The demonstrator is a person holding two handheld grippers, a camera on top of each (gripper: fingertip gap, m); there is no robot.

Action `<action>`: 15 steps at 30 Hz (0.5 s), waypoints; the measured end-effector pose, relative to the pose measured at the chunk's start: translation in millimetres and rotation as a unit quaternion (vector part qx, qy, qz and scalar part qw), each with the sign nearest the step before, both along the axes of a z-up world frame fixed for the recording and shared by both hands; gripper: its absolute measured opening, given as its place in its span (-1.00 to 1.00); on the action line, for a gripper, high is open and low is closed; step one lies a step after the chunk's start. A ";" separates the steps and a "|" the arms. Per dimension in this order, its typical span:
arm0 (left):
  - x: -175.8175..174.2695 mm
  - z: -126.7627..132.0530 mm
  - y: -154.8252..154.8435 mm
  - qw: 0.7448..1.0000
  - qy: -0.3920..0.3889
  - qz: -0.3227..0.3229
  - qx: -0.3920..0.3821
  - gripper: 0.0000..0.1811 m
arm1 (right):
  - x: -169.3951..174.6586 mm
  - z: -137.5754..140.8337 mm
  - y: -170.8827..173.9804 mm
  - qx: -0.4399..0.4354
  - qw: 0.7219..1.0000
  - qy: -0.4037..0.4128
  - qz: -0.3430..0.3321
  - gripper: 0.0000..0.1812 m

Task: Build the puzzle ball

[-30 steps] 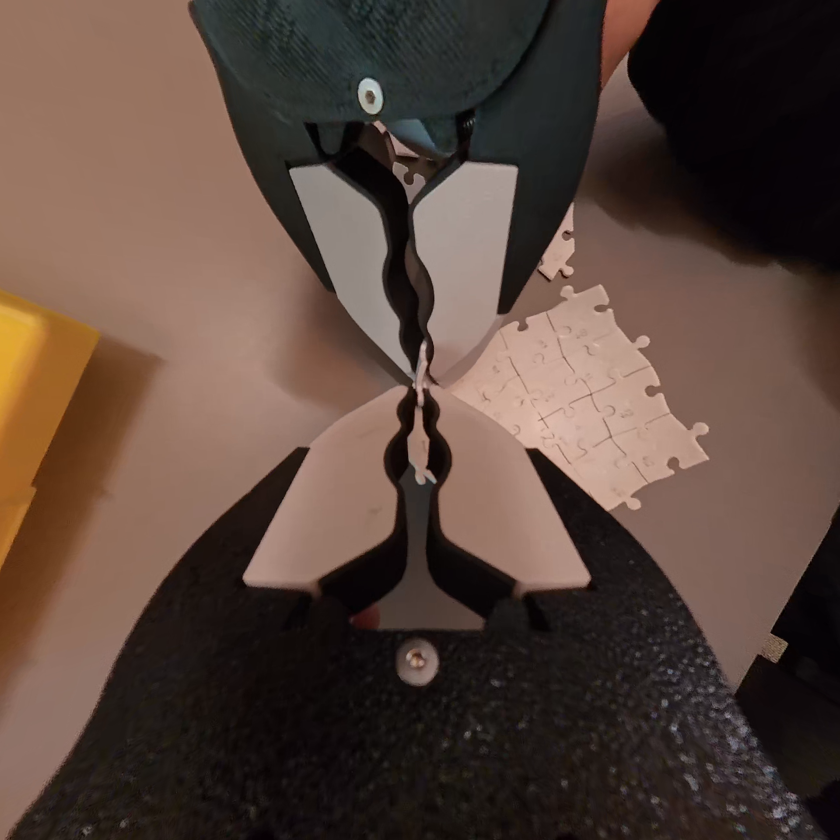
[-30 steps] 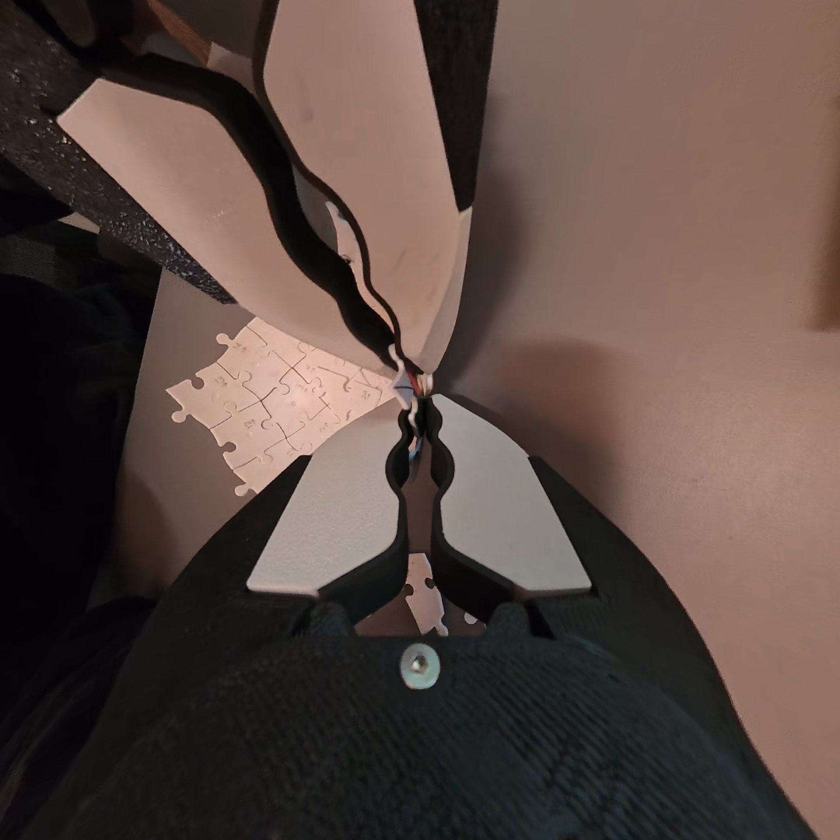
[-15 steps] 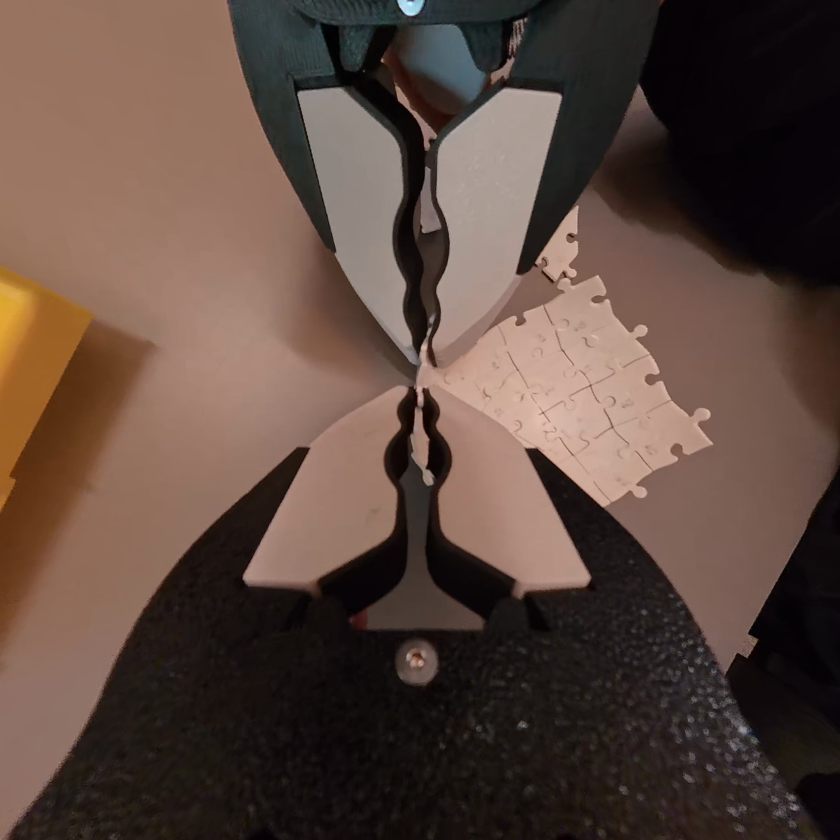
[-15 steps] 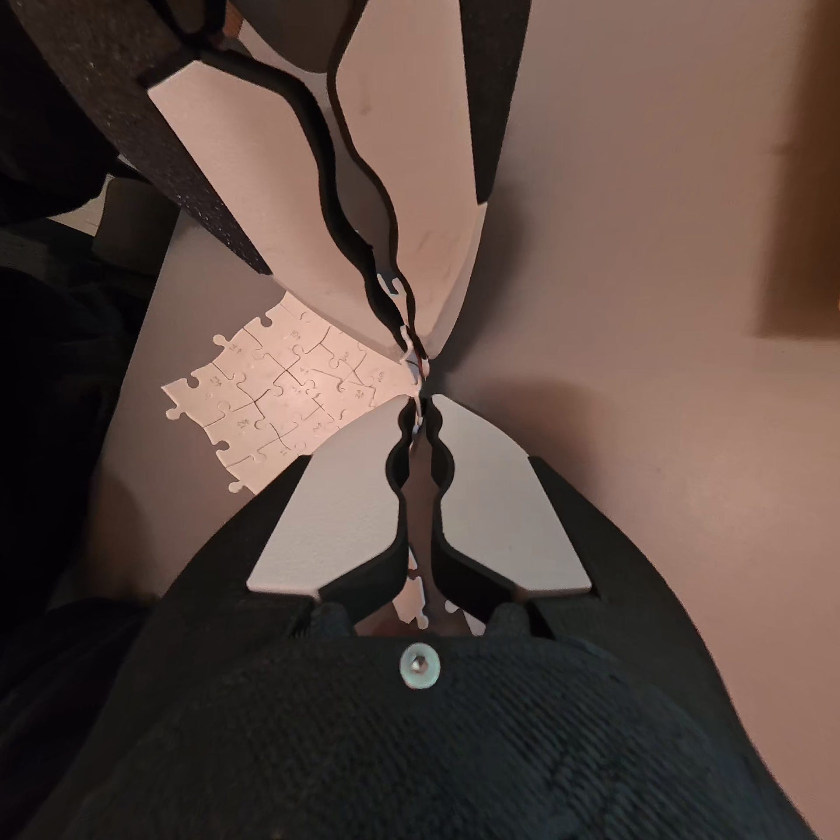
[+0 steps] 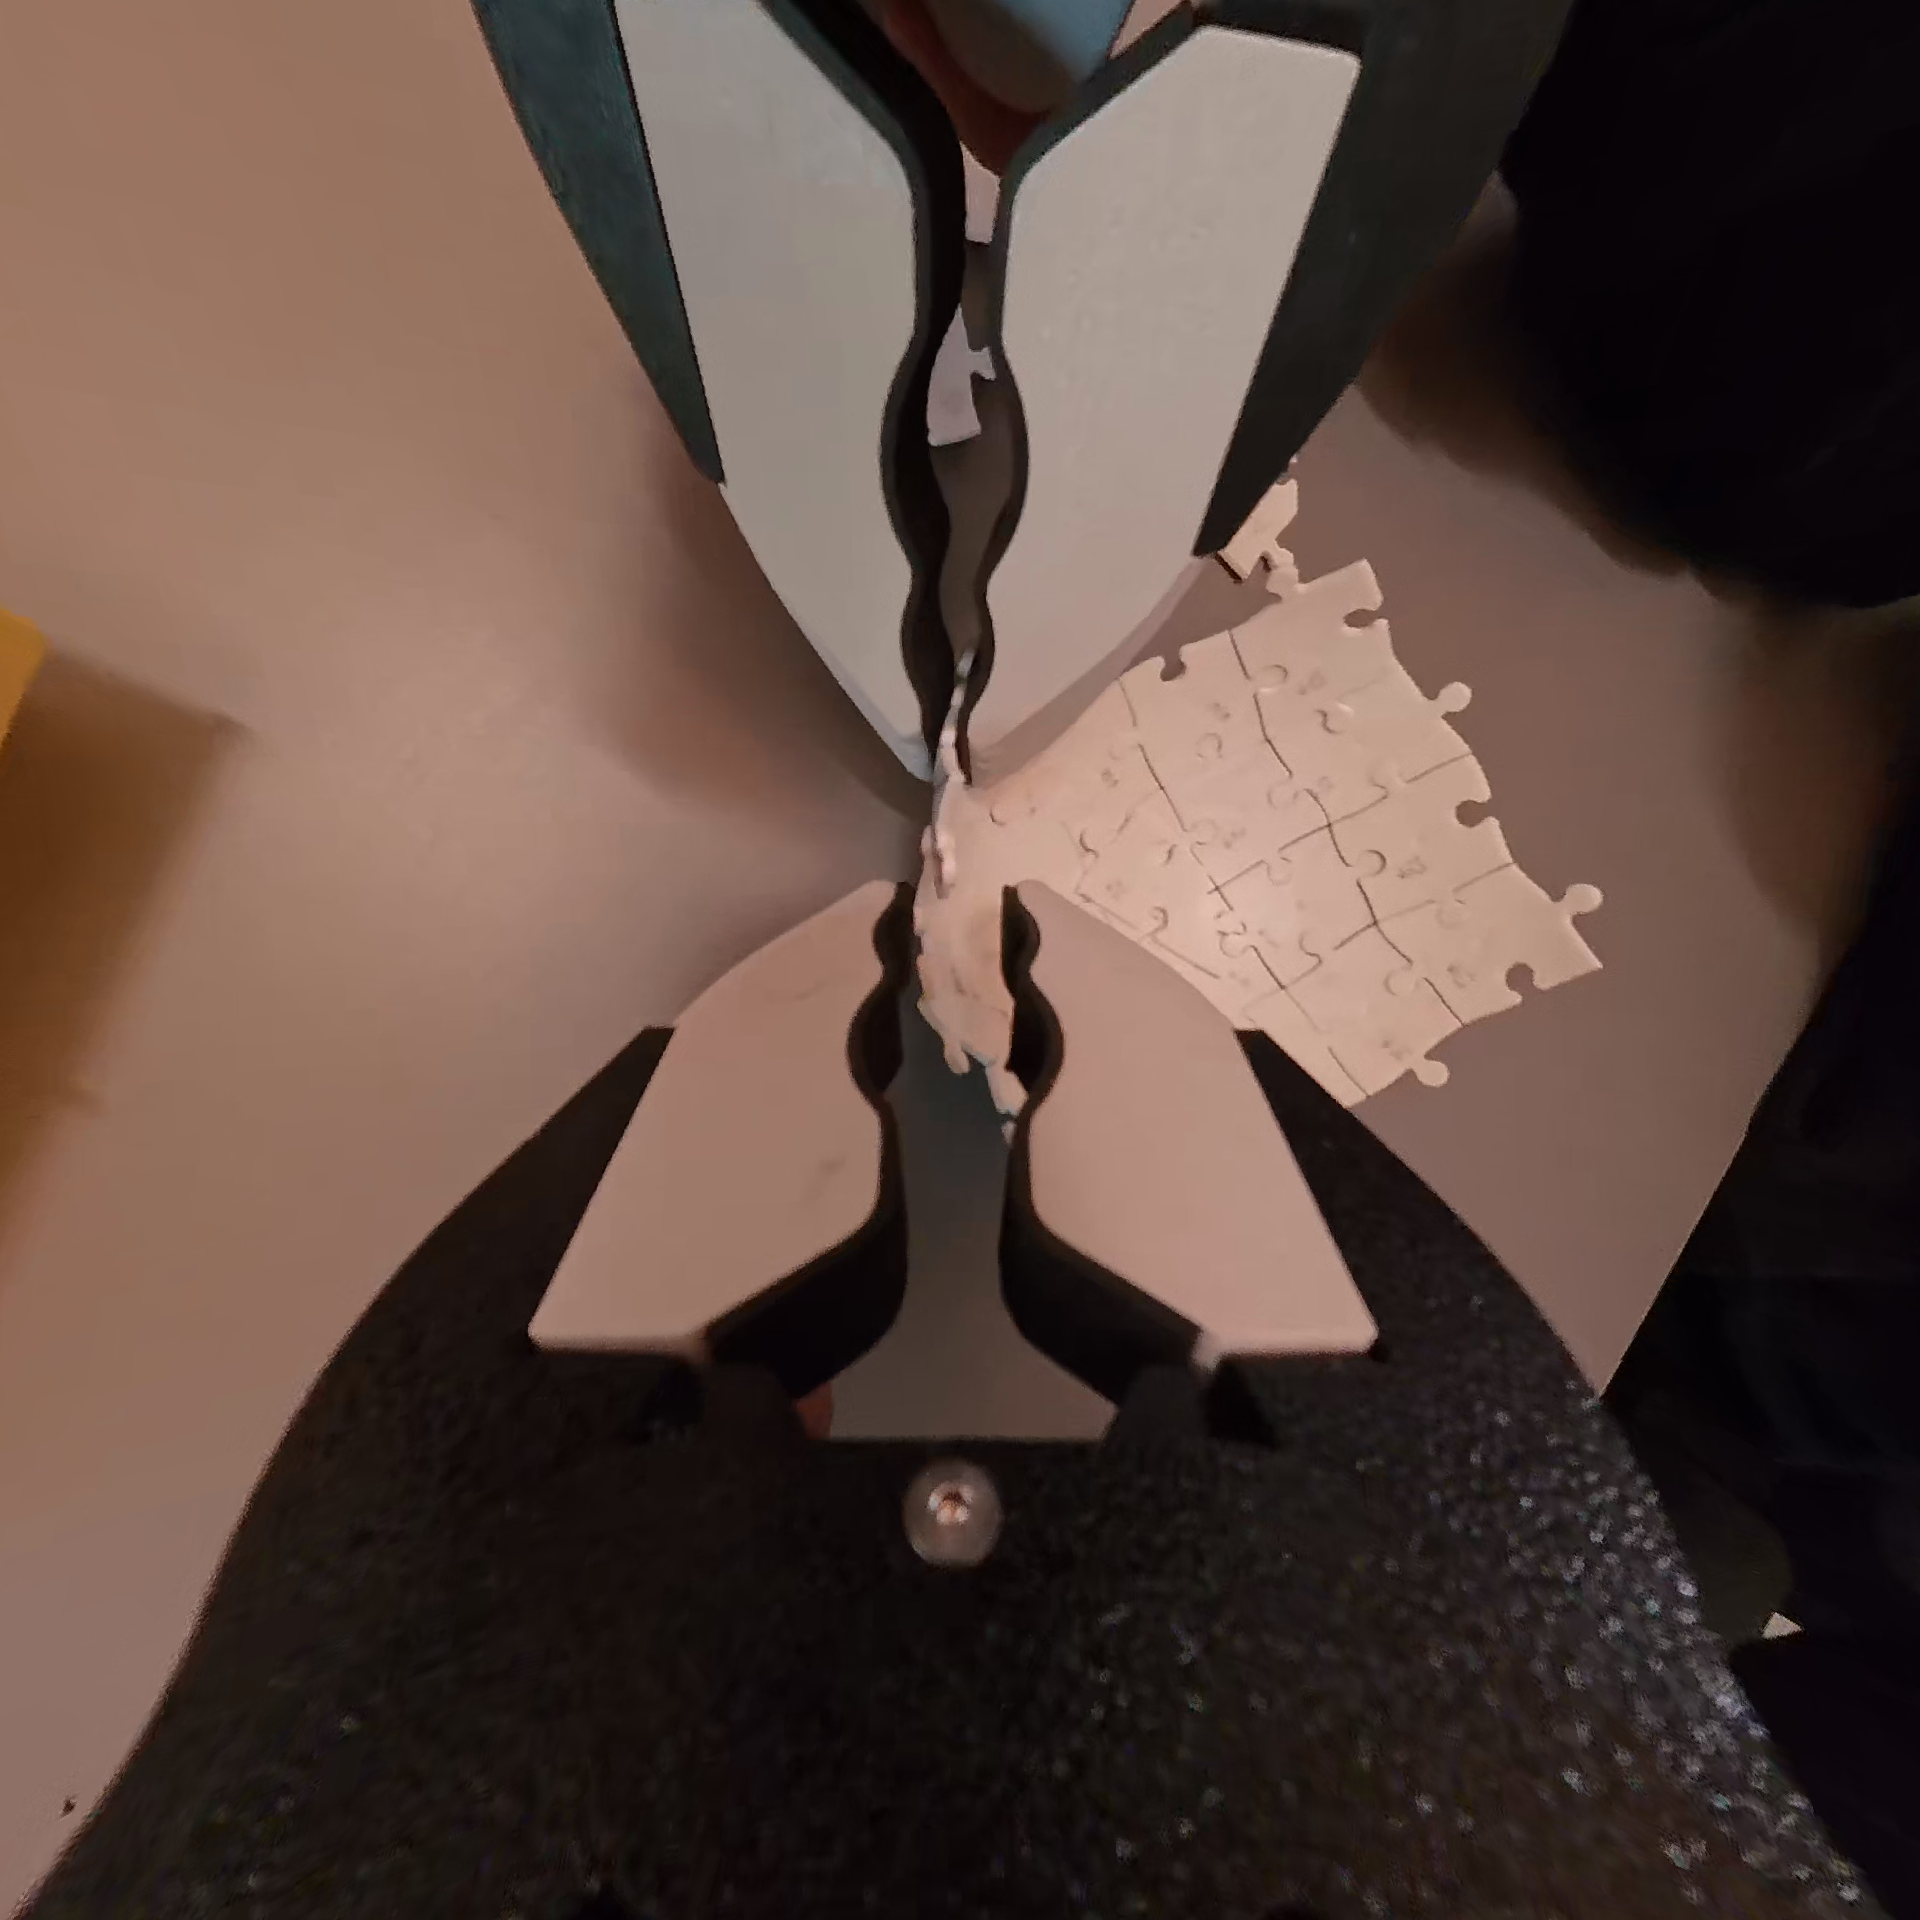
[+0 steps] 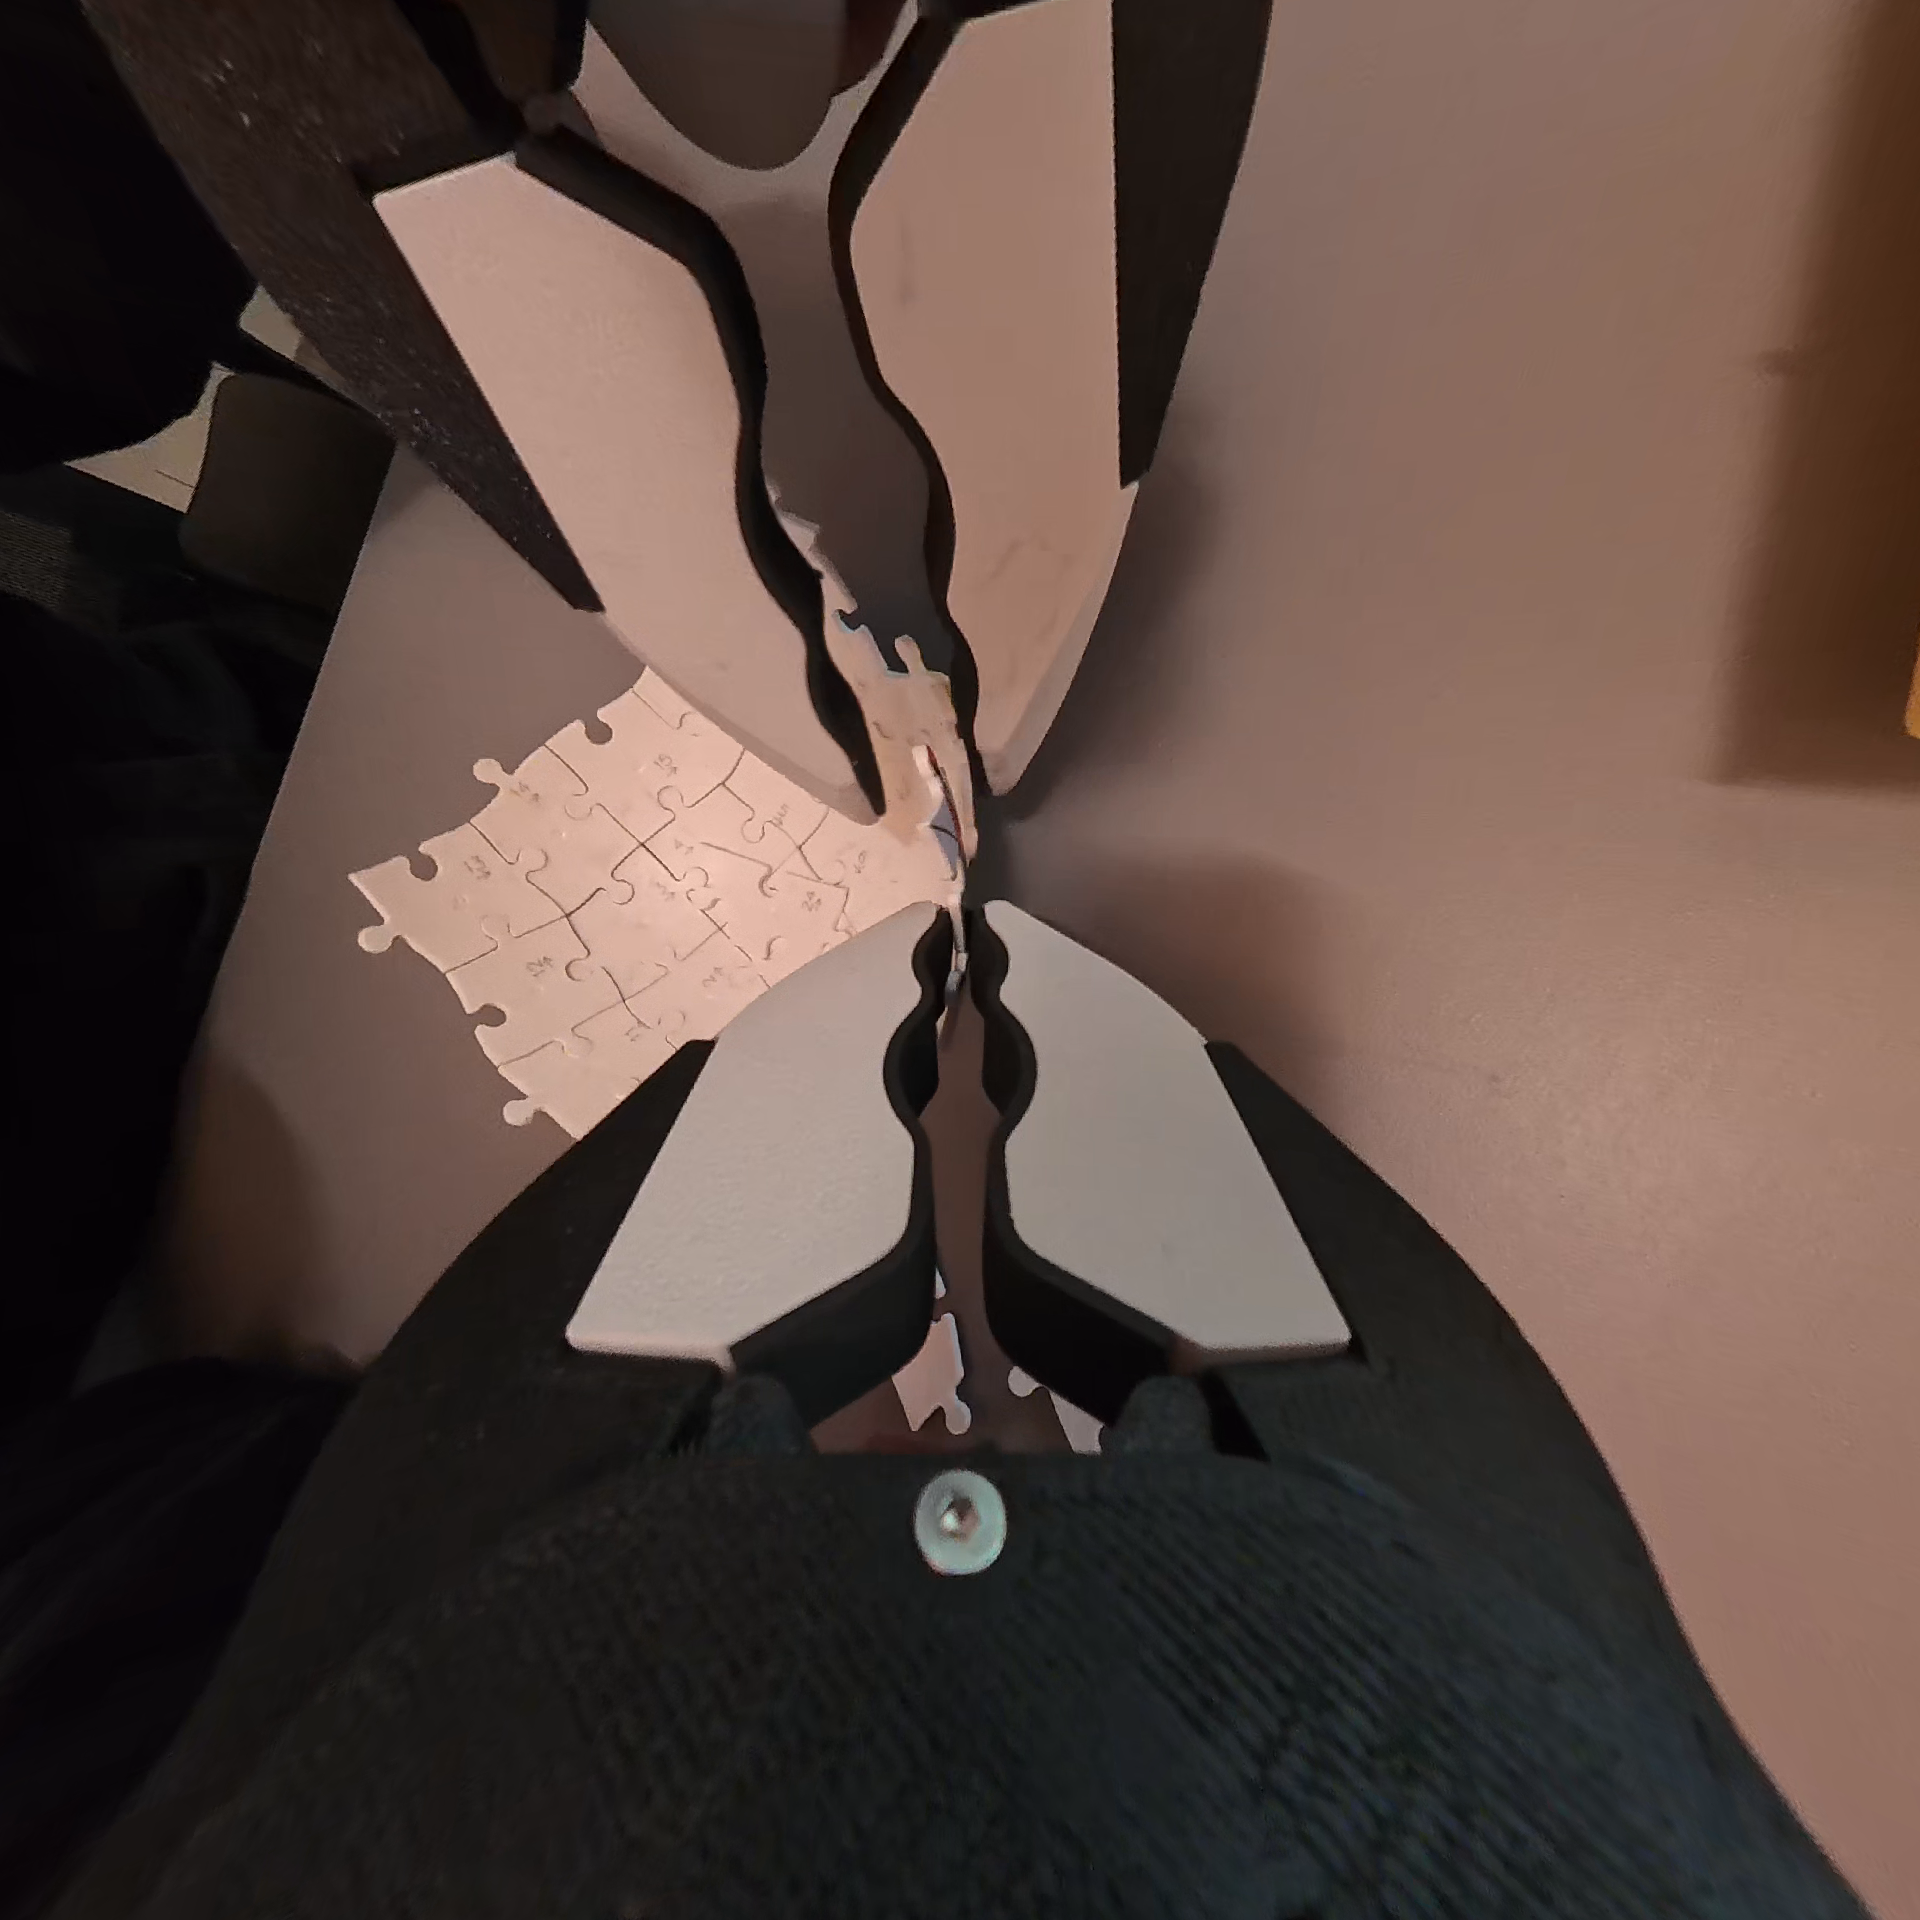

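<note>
A small cluster of joined white puzzle pieces [image 5: 966,956] hangs edge-on above the table between the two grippers, which meet tip to tip. My right gripper [image 6: 961,914] is shut on its end; it also shows in the left wrist view [image 5: 951,753]. My left gripper [image 5: 954,899] has its jaws parted around the cluster, which leans on the right-hand finger. In the right wrist view the left gripper [image 6: 928,821] shows the same gap around the cluster [image 6: 909,717]. A flat assembled panel of white pieces [image 5: 1299,852] [image 6: 623,904] lies on the table below.
Loose white pieces lie by the panel's far corner [image 5: 1262,530] and under the right gripper [image 6: 940,1371]. A yellow object [image 5: 16,665] sits at the table's left edge. Dark fabric [image 5: 1714,260] and the table edge border the panel side. Only a small space, under 4 cm, lies between the two pairs of fingers.
My left gripper's jaws have parted from the puzzle cluster they were pinching. The right gripper stays shut on it. Both views have closed in on each other a little.
</note>
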State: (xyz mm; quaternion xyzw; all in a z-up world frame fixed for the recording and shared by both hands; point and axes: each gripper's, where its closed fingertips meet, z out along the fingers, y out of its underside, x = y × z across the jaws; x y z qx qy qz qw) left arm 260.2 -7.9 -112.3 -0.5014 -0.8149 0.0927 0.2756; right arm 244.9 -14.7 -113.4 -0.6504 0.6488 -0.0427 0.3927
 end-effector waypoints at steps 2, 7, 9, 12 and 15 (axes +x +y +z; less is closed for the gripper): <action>-1.1 1.2 -1.9 1.000 0.005 0.001 -0.001 -0.86 | 0.5 0.2 -0.2 0.001 1.000 0.000 -0.002 -0.97; -0.5 1.6 -4.2 1.000 0.007 0.002 0.004 -0.89 | 1.4 -0.7 -0.5 0.005 1.000 0.003 -0.006 -0.97; -1.1 2.5 -4.5 1.000 0.011 -0.001 0.006 -0.89 | 1.4 -1.1 -0.5 0.005 1.000 0.004 -0.006 -0.97; -2.6 3.7 -3.1 0.999 0.024 -0.004 0.023 -0.86 | 1.5 -1.1 -0.3 0.006 1.000 0.005 -0.006 -0.97; -3.7 4.0 -3.2 0.999 0.035 -0.001 0.042 -0.88 | 2.1 -1.4 0.0 0.005 1.000 0.005 -0.005 -0.97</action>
